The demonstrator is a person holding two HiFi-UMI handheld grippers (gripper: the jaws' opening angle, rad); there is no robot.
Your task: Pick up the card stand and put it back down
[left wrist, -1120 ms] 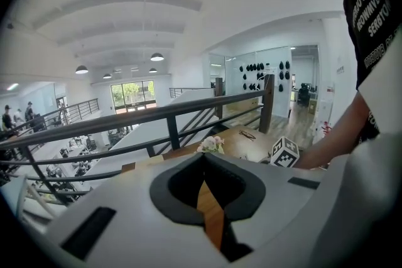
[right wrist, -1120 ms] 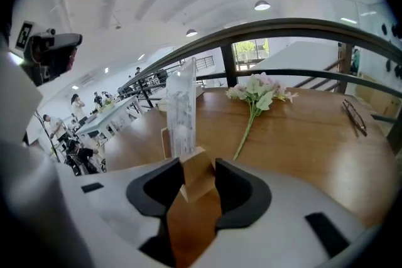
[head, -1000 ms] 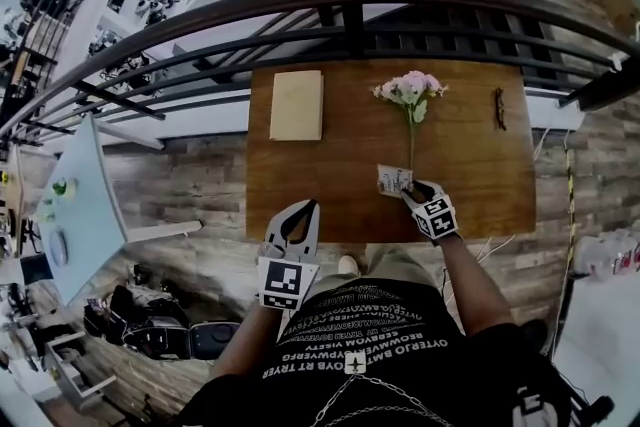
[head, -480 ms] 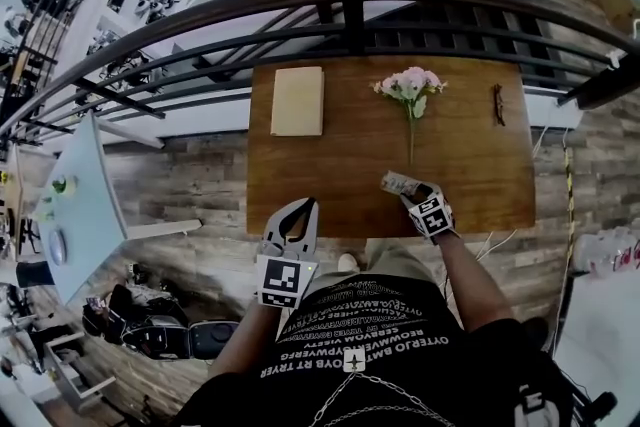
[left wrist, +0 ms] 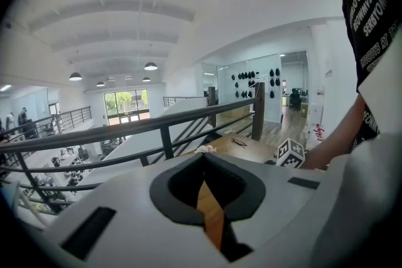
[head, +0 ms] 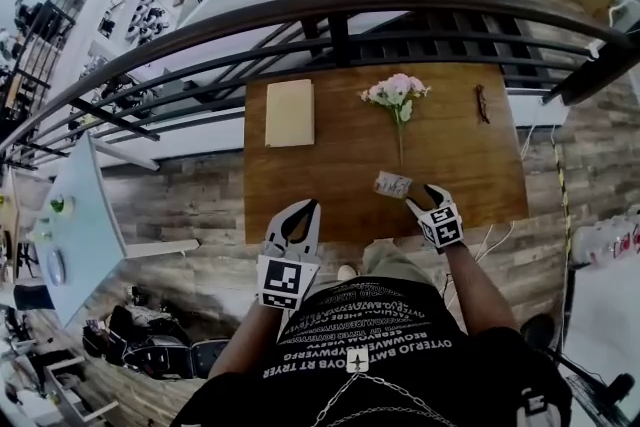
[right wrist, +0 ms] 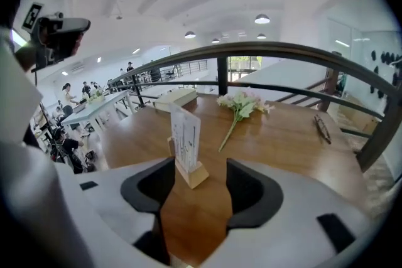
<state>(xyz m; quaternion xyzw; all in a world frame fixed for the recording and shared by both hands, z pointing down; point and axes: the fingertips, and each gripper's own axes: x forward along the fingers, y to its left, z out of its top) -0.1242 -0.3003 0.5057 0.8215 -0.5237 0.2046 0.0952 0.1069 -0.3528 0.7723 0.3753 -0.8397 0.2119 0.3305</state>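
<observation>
Card stand (head: 392, 183) upright on the wooden table (head: 330, 185) — right gripper (head: 420, 196) spread wide.
The stand is a wooden base holding one printed card, its writing too small to read; it sits near the table's front edge, right at the right gripper's jaw tips; those jaws have just been opening, pads clear of it; the left gripper (head: 300, 208) is clenched — nothing in it.
</observation>
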